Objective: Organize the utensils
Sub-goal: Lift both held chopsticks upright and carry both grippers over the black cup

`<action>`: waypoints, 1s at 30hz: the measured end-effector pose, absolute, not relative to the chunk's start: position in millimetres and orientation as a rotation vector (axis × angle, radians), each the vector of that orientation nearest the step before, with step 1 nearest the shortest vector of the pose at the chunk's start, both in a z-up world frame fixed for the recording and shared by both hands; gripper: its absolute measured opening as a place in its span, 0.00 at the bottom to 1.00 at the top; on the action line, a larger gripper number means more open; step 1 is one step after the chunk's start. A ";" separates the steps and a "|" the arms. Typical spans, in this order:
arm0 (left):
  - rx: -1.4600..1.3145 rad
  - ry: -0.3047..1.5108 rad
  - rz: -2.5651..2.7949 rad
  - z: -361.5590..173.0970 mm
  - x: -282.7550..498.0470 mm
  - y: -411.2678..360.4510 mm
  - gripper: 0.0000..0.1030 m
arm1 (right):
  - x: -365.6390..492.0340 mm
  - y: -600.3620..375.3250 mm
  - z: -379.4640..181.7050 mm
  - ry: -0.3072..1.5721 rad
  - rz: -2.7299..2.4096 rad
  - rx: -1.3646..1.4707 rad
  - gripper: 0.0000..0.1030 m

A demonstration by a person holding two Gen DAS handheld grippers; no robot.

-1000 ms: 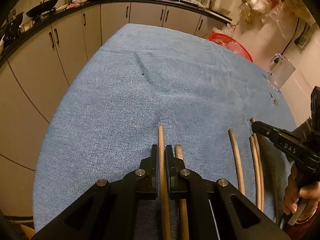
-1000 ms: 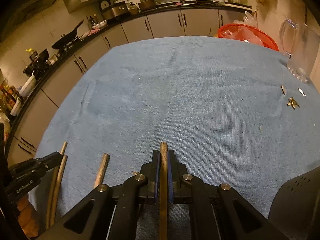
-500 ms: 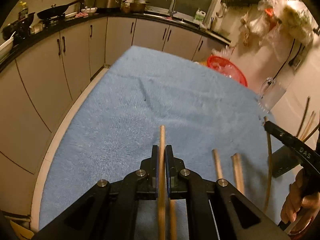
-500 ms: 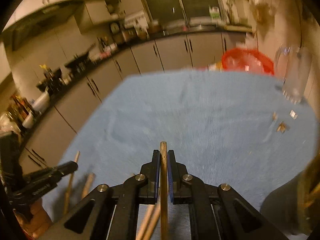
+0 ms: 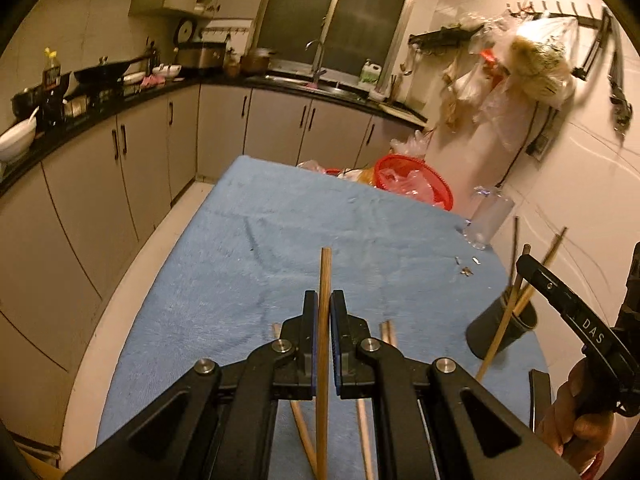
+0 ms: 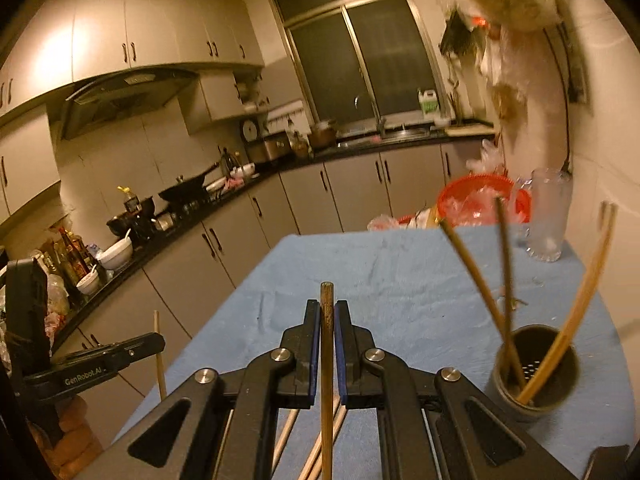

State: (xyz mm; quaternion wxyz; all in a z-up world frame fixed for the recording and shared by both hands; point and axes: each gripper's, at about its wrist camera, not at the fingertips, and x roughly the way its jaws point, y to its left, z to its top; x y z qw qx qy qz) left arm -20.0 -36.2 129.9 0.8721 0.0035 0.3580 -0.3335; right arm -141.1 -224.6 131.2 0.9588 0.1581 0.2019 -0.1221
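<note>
My left gripper is shut on a wooden chopstick that sticks up past its fingertips, high above the blue cloth. My right gripper is shut on another wooden chopstick the same way. A dark utensil cup stands on the cloth at the right with several chopsticks leaning in it; it also shows in the left wrist view as the cup. Loose chopsticks lie on the cloth under both grippers. The right gripper appears at the right edge of the left view.
A red basket and a clear glass jug stand at the cloth's far right. Small scraps lie near the jug. Kitchen cabinets run along the left and back. A person's hand holds the right gripper.
Both grippers have risen from the cloth, each carrying its chopstick, and tilted up so the room and the utensil cup come into view. The loose chopsticks stay on the cloth below.
</note>
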 end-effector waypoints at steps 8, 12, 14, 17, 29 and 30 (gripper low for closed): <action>0.023 0.706 -0.727 149.7 -46.2 -38.5 0.06 | -177.2 -214.0 150.8 0.359 -0.262 0.302 0.07; 0.024 0.689 -0.743 156.1 -55.4 -38.8 0.06 | -193.4 -214.6 159.3 0.339 -0.270 0.292 0.07; 0.028 0.682 -0.751 158.8 -59.0 -41.1 0.06 | -199.4 -215.6 161.9 0.331 -0.278 0.294 0.07; 0.029 0.674 -0.760 163.2 -65.1 -43.2 0.06 | -207.8 -219.3 164.9 0.322 -0.285 0.302 0.07; 0.046 0.682 -0.781 167.3 -69.6 -47.0 0.06 | -227.4 -228.3 169.1 0.305 -0.296 0.322 0.07; 0.050 0.704 -0.771 163.4 -64.6 -48.9 0.06 | -227.6 -229.0 167.7 0.309 -0.297 0.325 0.07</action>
